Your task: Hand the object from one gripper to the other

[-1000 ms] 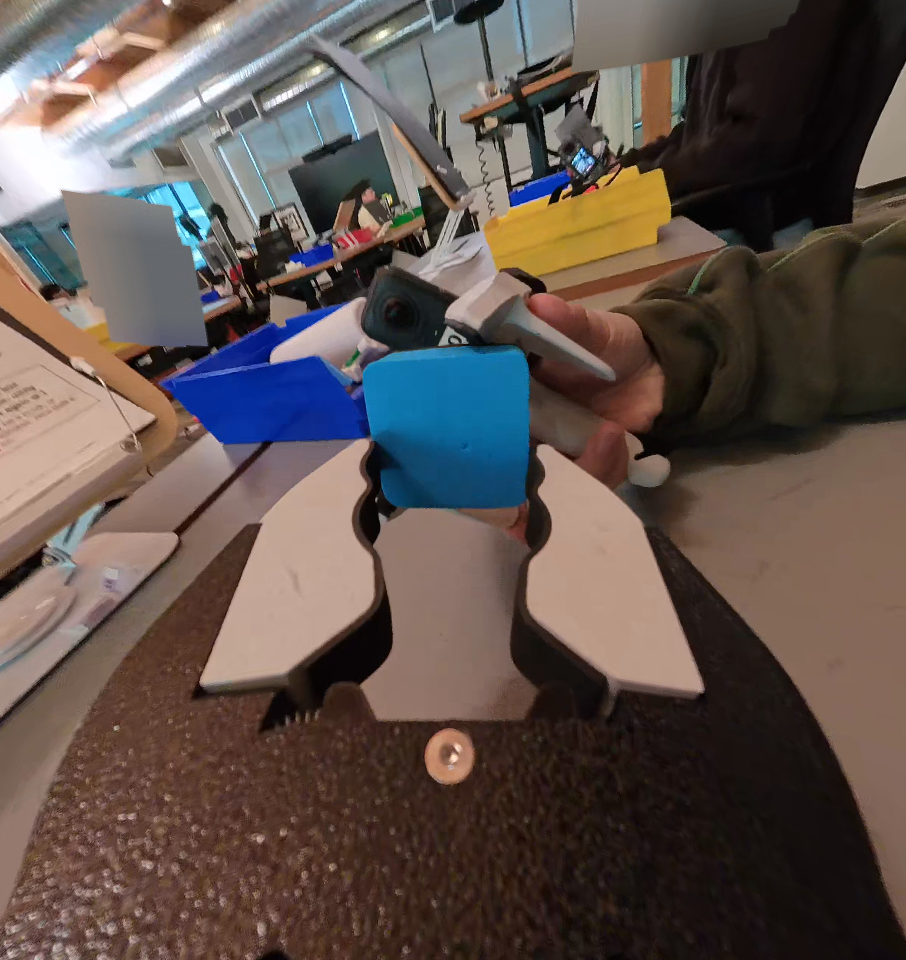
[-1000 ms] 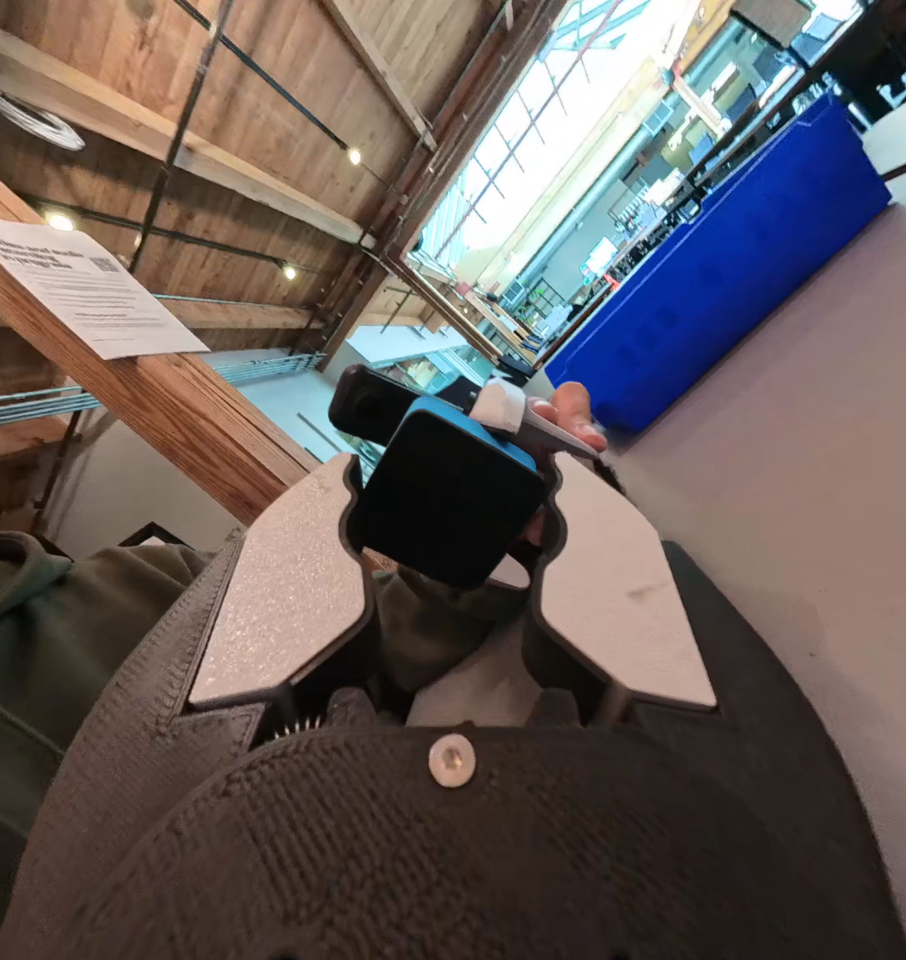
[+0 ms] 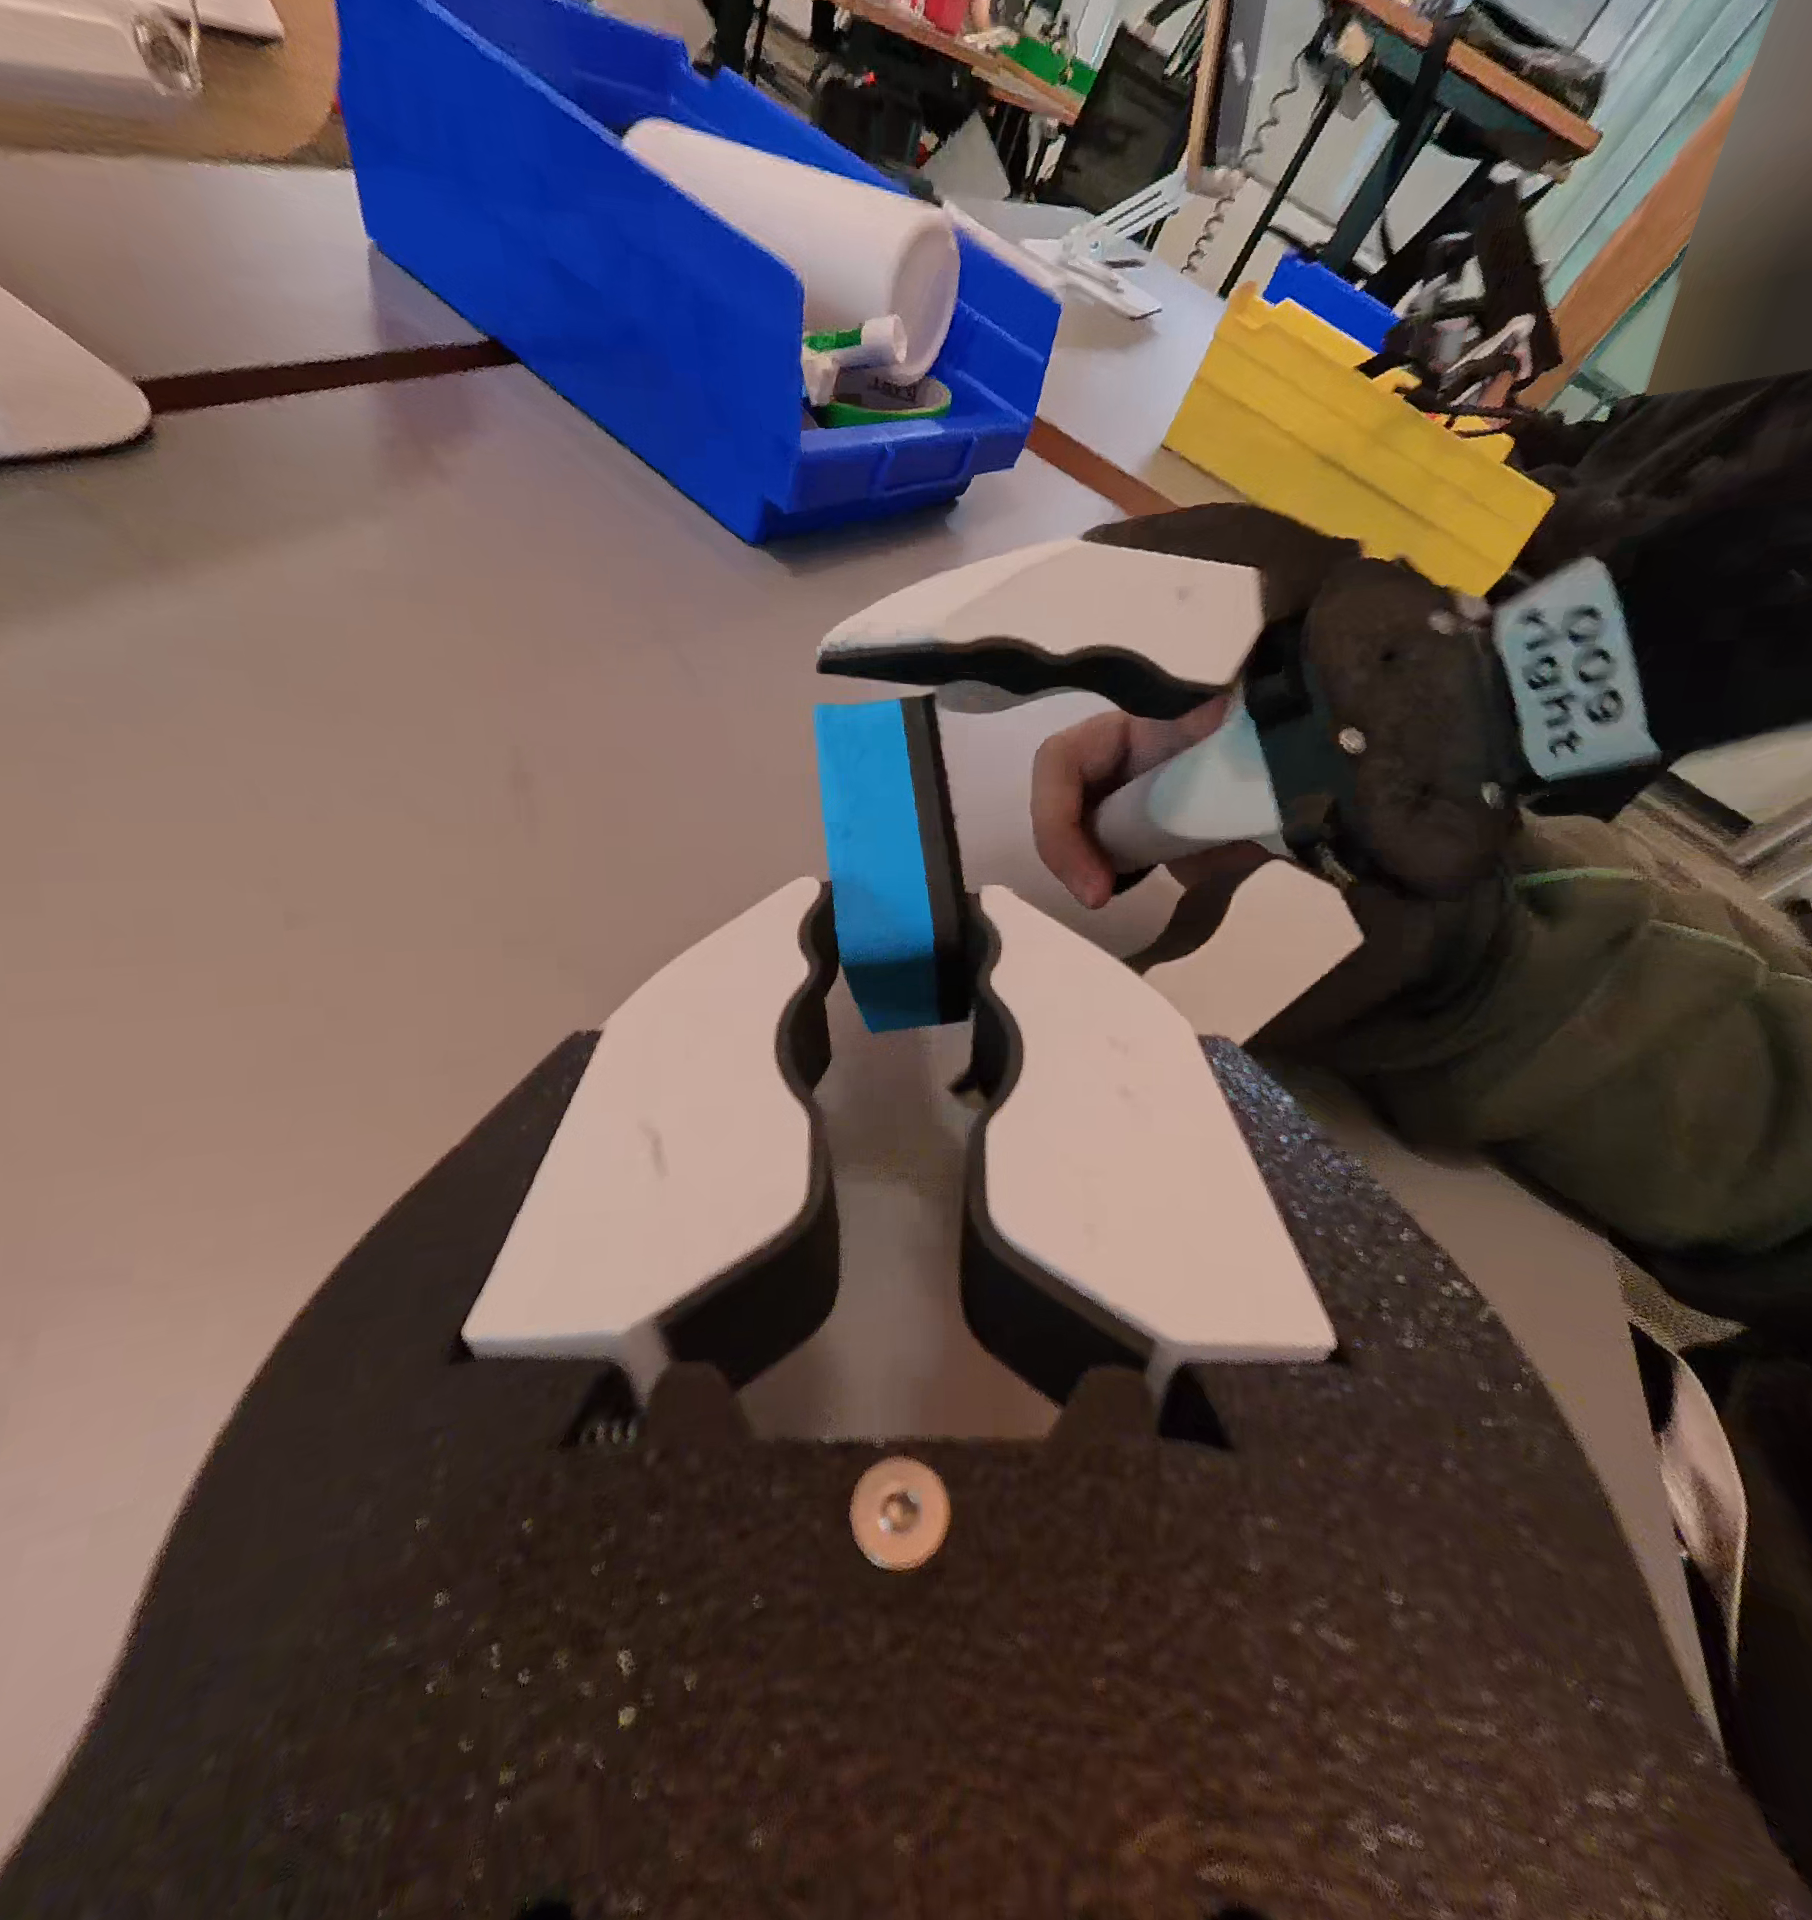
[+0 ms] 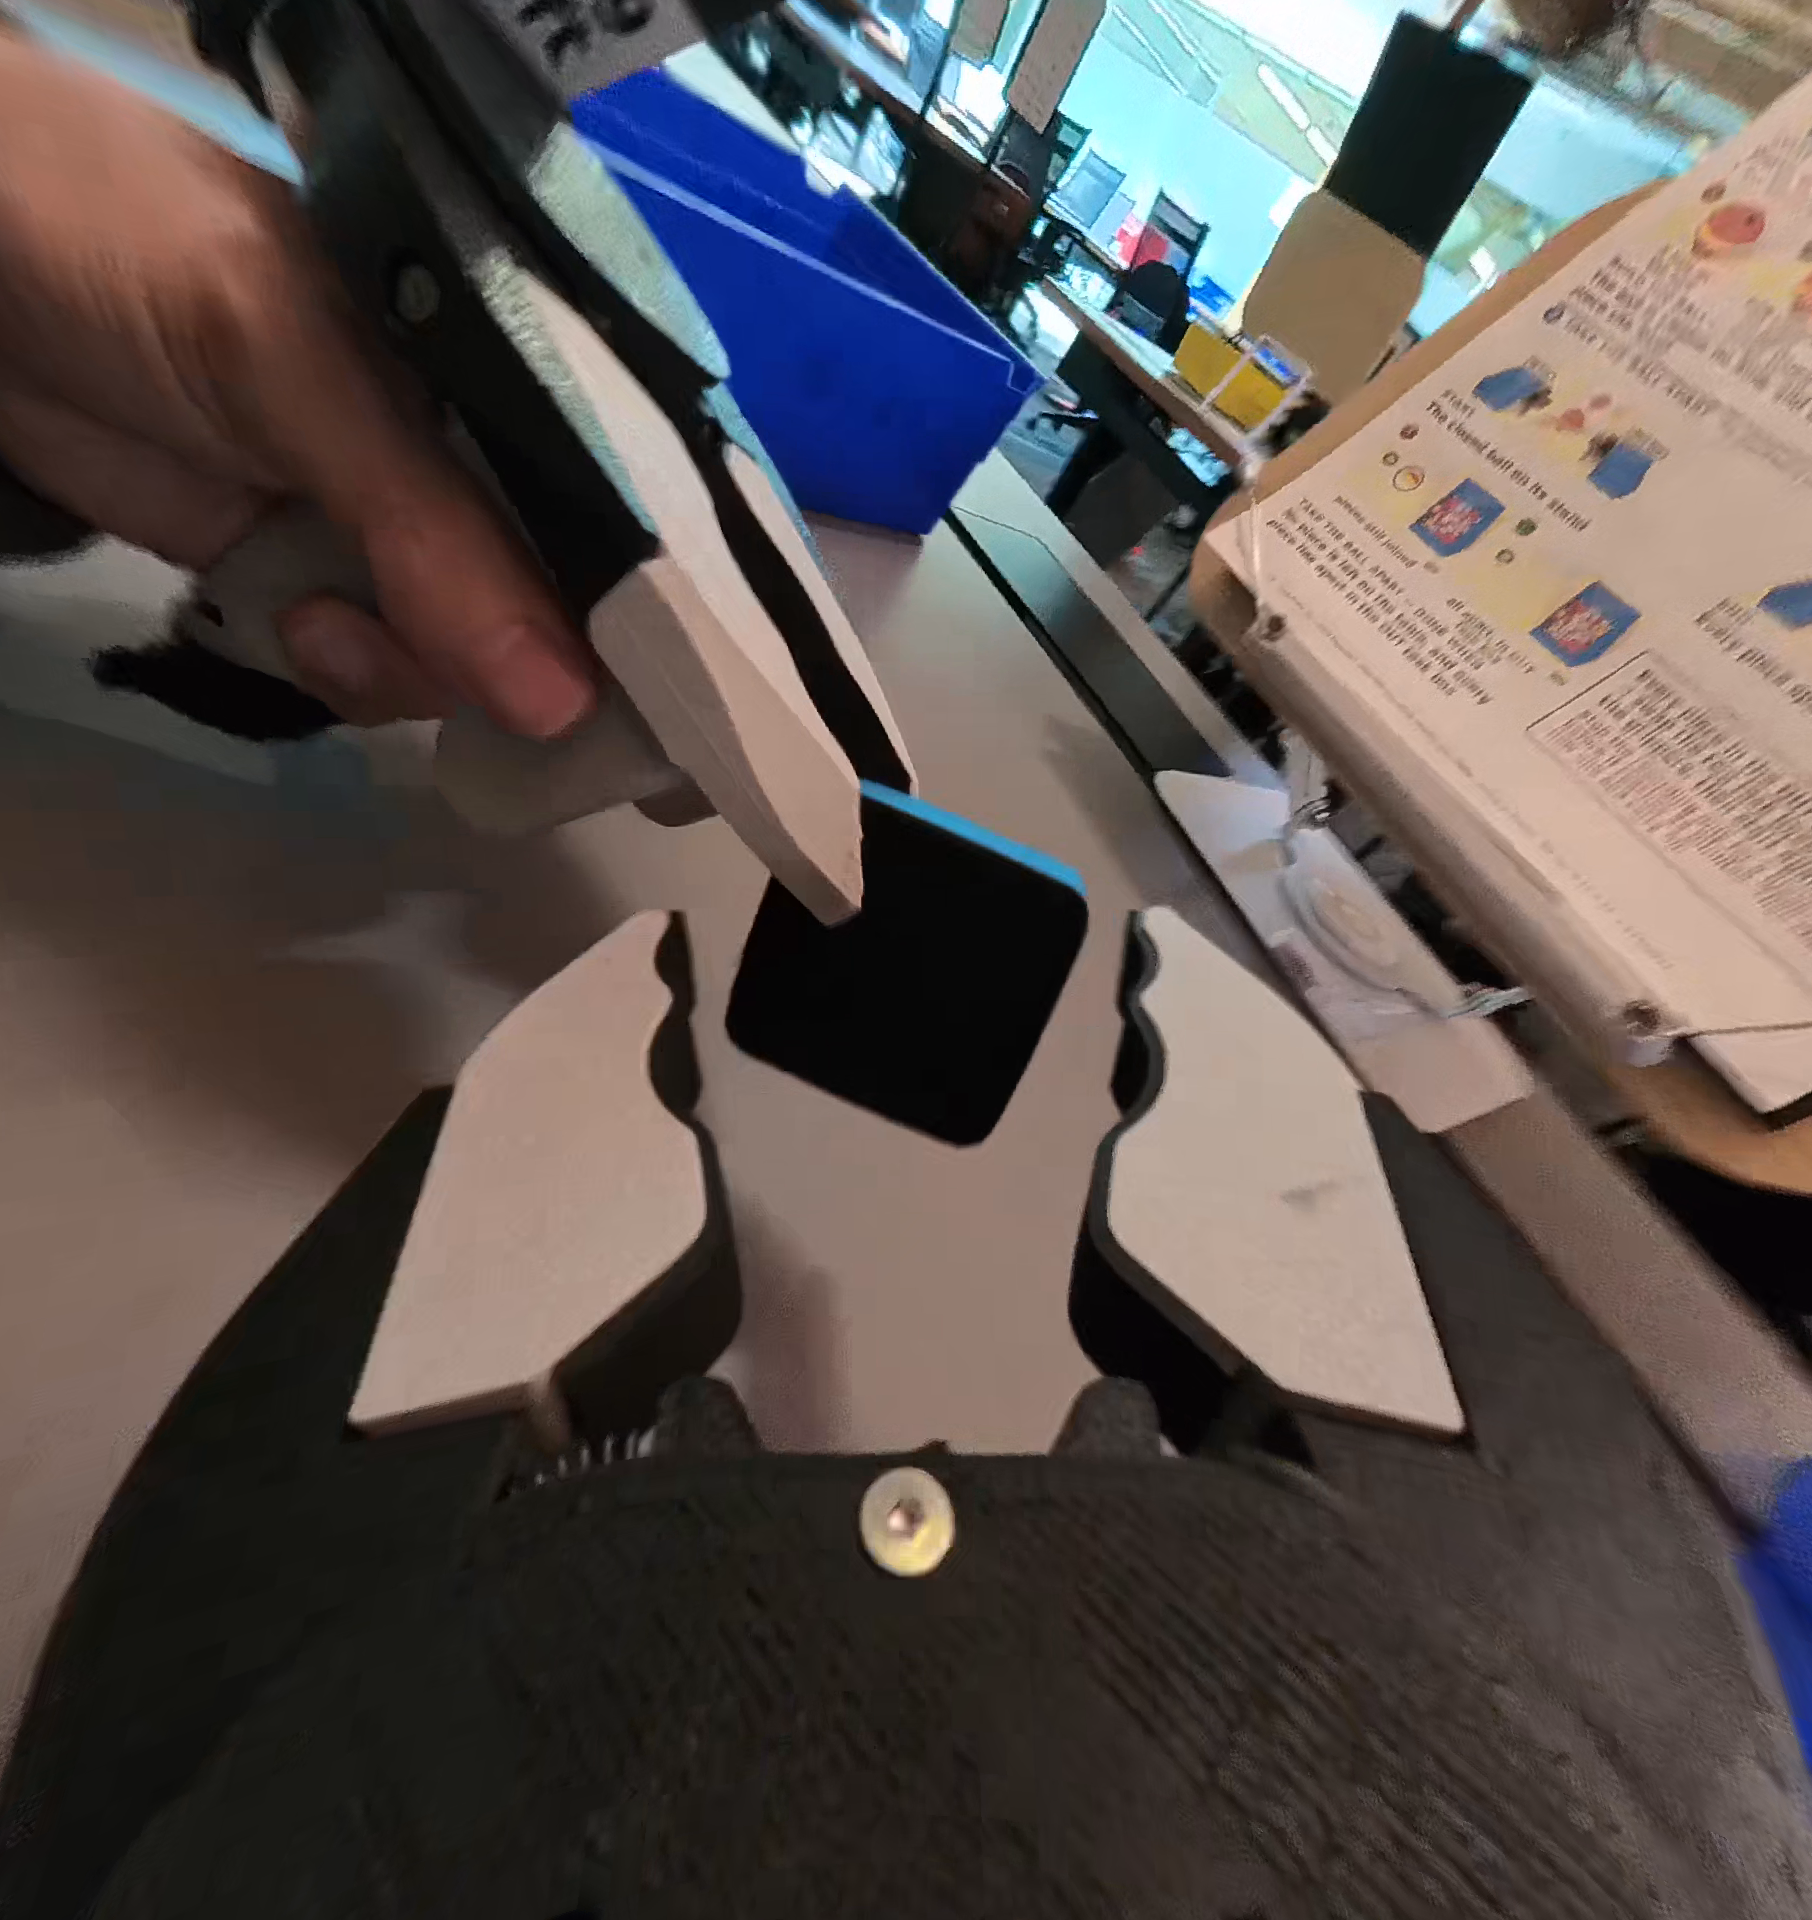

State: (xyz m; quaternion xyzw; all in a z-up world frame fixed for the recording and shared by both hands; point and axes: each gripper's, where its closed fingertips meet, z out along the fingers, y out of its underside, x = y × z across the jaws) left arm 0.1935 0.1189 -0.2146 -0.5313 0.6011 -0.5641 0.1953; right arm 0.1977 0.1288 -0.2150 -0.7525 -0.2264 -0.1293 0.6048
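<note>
Since 1 s ago: the blue-and-black block [image 3: 886, 862] has passed to the left gripper [image 3: 897, 951] alone; the right gripper [image 4: 907, 1029] has let go and backed off, and both wrist views have swung down toward the grey table [image 3: 362, 675].

Block: flat square pad with rounded corners, 2 layers, a thick bright-blue foam layer and a thin black one. In the left wrist view it stands on edge, blue side toward 9 o'clock, black toward 3. In the right wrist view its black face fills the gap ahead, with a blue rim showing at 12 to 1 o'clock.

Left gripper: fingers clamped on the block's lower end, 1 on each face. Block held above the table.

Right gripper: fingers spread wide, nothing between them touching; block sits ahead, clear of both tips. In the left wrist view it hangs at 2 o'clock, just beside the block's top.

Writing: grey label [image 3: 1572, 675] on the right gripper body; printed instruction sheet [image 4: 1608, 540] at 2 o'clock in the right view. Blue bin [image 3: 611, 270] at 11 o'clock, yellow bin [image 3: 1349, 436] at 1.
</note>
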